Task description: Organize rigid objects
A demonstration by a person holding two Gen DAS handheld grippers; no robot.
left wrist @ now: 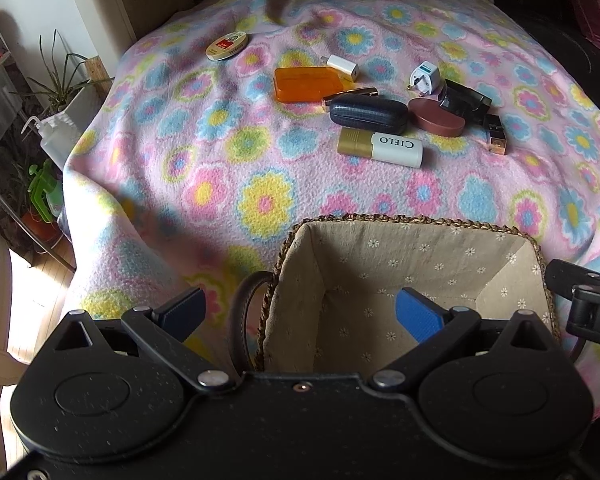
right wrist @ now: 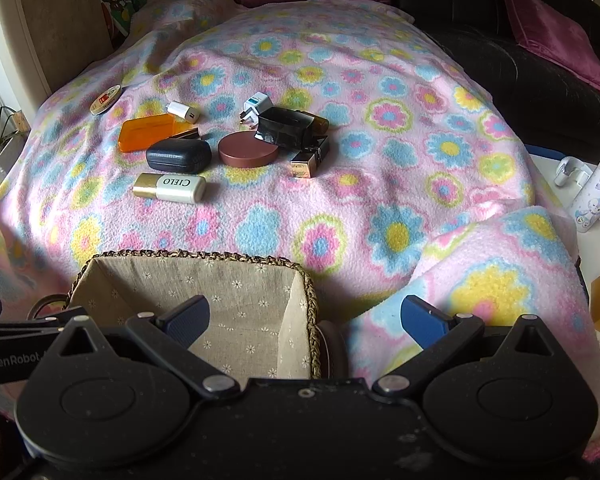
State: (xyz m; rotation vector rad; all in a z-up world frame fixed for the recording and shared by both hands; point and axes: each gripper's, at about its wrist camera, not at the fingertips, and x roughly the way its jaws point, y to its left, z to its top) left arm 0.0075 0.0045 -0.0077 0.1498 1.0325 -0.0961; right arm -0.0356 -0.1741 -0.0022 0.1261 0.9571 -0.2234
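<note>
A lined wicker basket (left wrist: 412,222) (right wrist: 196,257) sits empty at the near edge of a flowered blanket. Beyond it lie an orange box (left wrist: 306,83) (right wrist: 148,132), a dark glasses case (left wrist: 368,114) (right wrist: 179,155), a white-and-gold CIELO bottle (left wrist: 381,147) (right wrist: 169,188), a brown round compact (left wrist: 436,117) (right wrist: 249,149), a black box (left wrist: 464,100) (right wrist: 286,130), a gold lipstick (left wrist: 496,134) (right wrist: 306,162), two white plugs (left wrist: 342,67) (left wrist: 426,76) and a round tin (left wrist: 227,45) (right wrist: 106,99). My left gripper (left wrist: 300,316) hangs open over the basket's left rim. My right gripper (right wrist: 306,320) is open over its right rim.
The blanket (right wrist: 380,208) bunches into a fold at the right front. A white table with a printed bottle (right wrist: 594,196) stands to the right, a dark sofa with purple cushions (right wrist: 556,32) behind. Plants and a spray bottle (left wrist: 56,136) stand off the left edge.
</note>
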